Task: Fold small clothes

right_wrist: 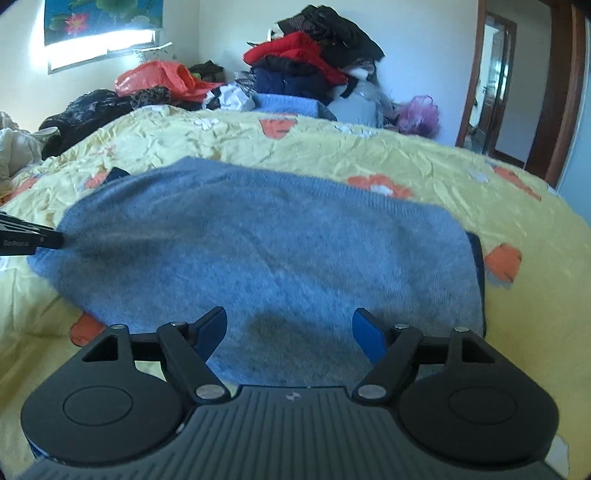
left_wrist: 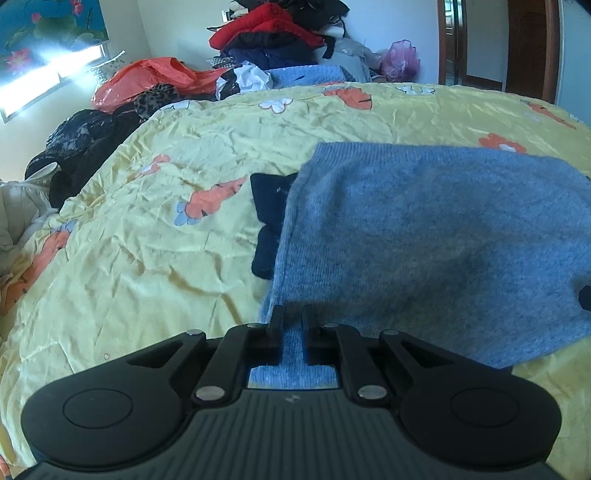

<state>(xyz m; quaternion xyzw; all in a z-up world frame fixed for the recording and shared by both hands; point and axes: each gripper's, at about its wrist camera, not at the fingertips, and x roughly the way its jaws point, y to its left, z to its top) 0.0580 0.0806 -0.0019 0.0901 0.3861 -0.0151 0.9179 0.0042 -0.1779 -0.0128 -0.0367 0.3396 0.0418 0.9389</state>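
Observation:
A blue knit garment lies spread flat on the yellow flowered bed cover. A dark navy piece shows from under its left edge. My left gripper is shut on the garment's near left corner, and blue knit fills the narrow gap between its fingers. In the right wrist view the same blue knit garment fills the middle, with the navy piece along its right edge. My right gripper stands open just above the near edge, nothing between its blue pads. The left gripper pinches the garment's left corner.
A tall pile of red, navy and black clothes sits at the far side of the bed. An orange plastic bag and dark clothing lie at the back left. A pink bag and a wooden doorway are at the right.

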